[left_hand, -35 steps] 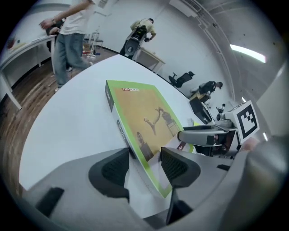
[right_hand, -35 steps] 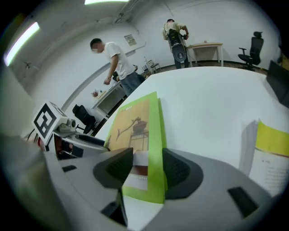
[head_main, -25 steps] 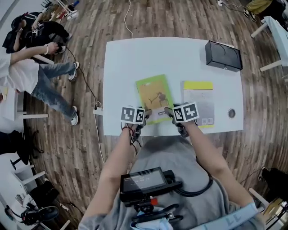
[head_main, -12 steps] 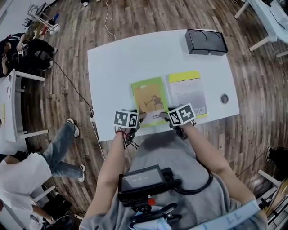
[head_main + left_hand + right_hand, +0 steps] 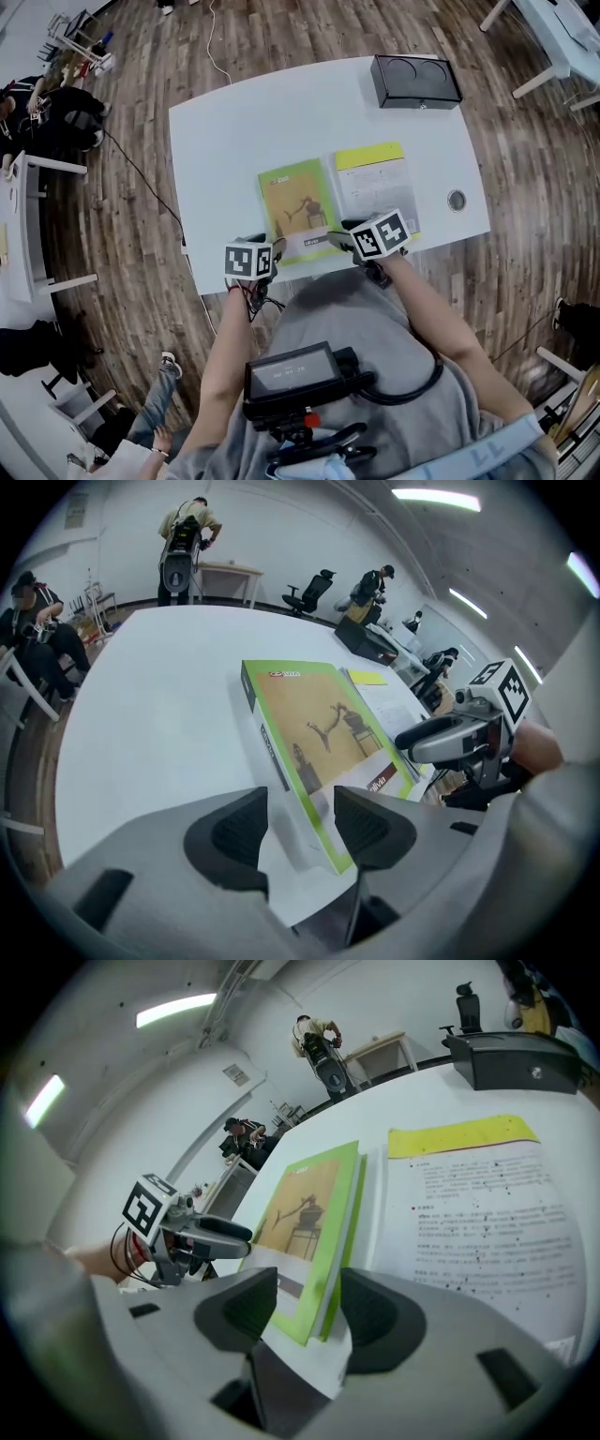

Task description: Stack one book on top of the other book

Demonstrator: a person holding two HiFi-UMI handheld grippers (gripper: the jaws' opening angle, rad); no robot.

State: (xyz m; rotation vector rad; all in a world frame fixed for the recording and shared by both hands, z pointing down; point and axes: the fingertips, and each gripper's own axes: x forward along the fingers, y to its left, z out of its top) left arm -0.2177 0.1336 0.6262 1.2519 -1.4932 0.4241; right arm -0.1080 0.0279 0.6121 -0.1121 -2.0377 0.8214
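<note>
The green-bordered paperback book with the tan cover (image 5: 298,202) lies flat near the front edge of the white table (image 5: 234,122). Its long axis runs away from the person toward the far side, slightly slanted. Both tools sit at its near end. The left gripper (image 5: 274,247) straddles the near left corner with its jaws apart and no pad seen pressing. The right gripper (image 5: 344,236) straddles the near right corner; its jaws have just closed a little but stand apart too, the corner between them ungrasped. The other book, grey-white with a yellow band (image 5: 378,183), lies parallel just to the right, with a thin strip of table between. The right gripper is therefore nearer to it, and I'd judge the carry goes sideways to the right. Nothing stands in that path. A black rectangular box (image 5: 415,81) sits well off at the far right corner, and a small round metal grommet (image 5: 456,200) lies beyond the yellow-banded book.
</note>
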